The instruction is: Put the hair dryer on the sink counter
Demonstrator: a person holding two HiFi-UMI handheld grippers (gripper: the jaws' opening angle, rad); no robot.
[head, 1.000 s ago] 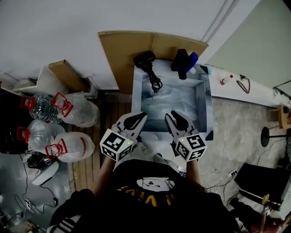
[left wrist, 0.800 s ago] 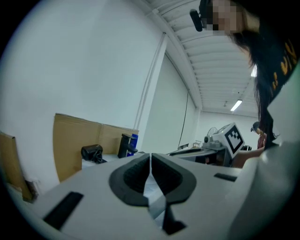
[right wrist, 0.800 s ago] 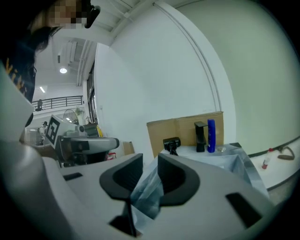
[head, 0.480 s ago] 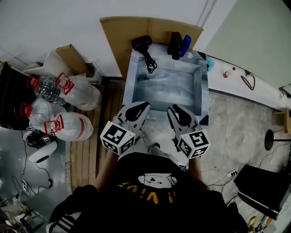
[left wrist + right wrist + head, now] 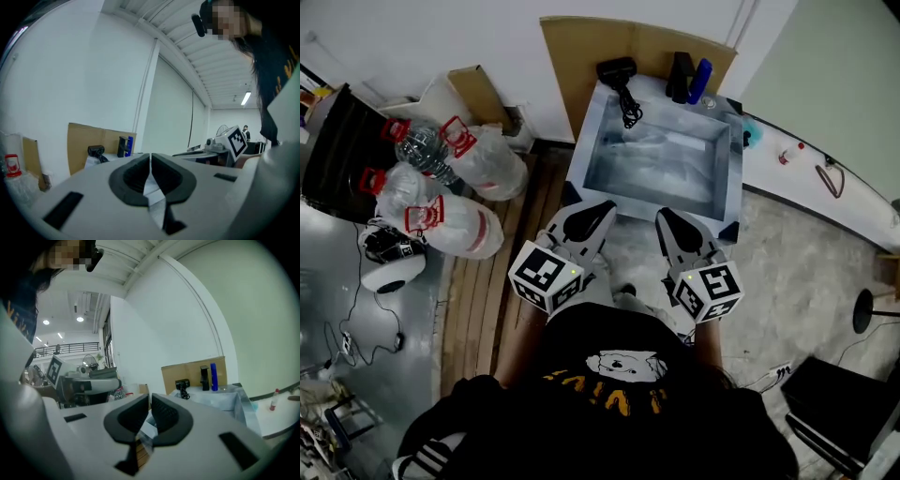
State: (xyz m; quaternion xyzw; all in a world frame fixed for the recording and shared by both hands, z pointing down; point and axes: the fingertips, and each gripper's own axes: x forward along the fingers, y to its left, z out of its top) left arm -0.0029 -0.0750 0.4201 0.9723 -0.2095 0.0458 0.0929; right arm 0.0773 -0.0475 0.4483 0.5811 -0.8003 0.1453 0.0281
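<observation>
Only the head view is showing the hair dryer point(image 5: 617, 70) cord point(image 5: 628, 108) dangling into the sink point(image 5: 579, 159). You're holding the left tongs point(image 5: 598, 208) clenched and empty beside the right tongs point(image 5: 667, 217), which are closing on nothing.

Hair dryer point(image 5: 617, 69) on sink's point(image 5: 582, 150) back rim.

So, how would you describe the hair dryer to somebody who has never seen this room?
Find the metal sink against the white wall, with brown cardboard behind it. Three things sit on its far rim; the hair dryer is at the left corner. Unlike the upright black fixture and blue bottle further right, it lies low and trails a black cord into the basin.
</observation>
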